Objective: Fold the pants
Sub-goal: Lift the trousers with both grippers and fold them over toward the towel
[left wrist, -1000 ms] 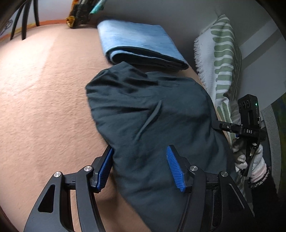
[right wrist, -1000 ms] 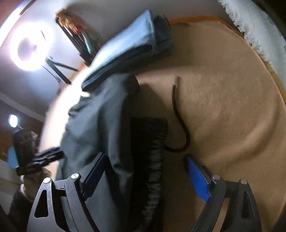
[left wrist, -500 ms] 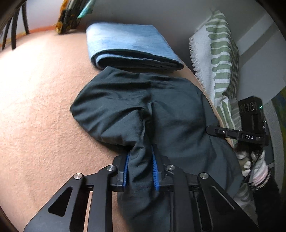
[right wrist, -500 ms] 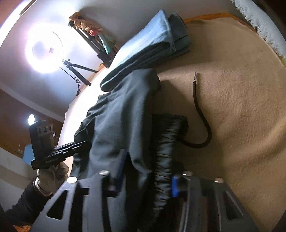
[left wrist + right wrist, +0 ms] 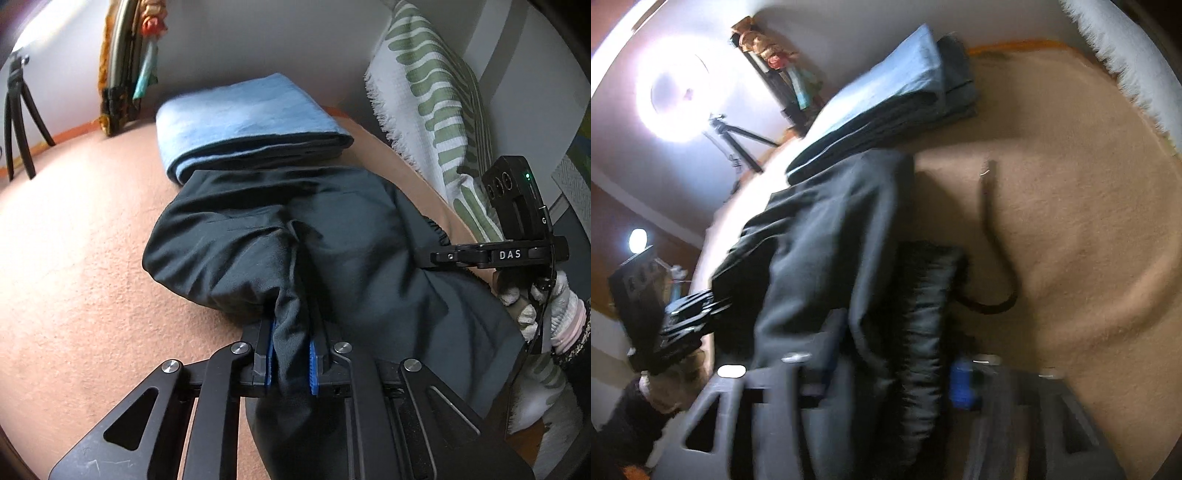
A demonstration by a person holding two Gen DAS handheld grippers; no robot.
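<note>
Dark grey-green pants [image 5: 351,236] lie bunched on a peach blanket [image 5: 74,258]. At the bottom of the left wrist view my left gripper [image 5: 291,354] is closing, and its blue pads pinch a raised fold of the pants. In the right wrist view the pants [image 5: 820,258] show their gathered elastic waistband [image 5: 923,295] and a black drawstring [image 5: 990,240] trailing on the blanket. My right gripper [image 5: 897,369] holds the waistband bunch between its pads, the jaws opening slightly. That view is blurred. Each gripper also appears in the other's view, the right gripper [image 5: 424,254] and the left gripper [image 5: 713,302].
A folded stack of blue and dark cloth [image 5: 243,122] lies just beyond the pants. A white pillow with green stripes [image 5: 436,110] leans on the wall at the right. A small tripod [image 5: 18,110] and a bright ring light [image 5: 679,99] stand past the blanket's far edge.
Both grippers stood open around the pants and have closed on them. The left one has drawn its fold up and toward itself, pulling the cloth into a ridge.
</note>
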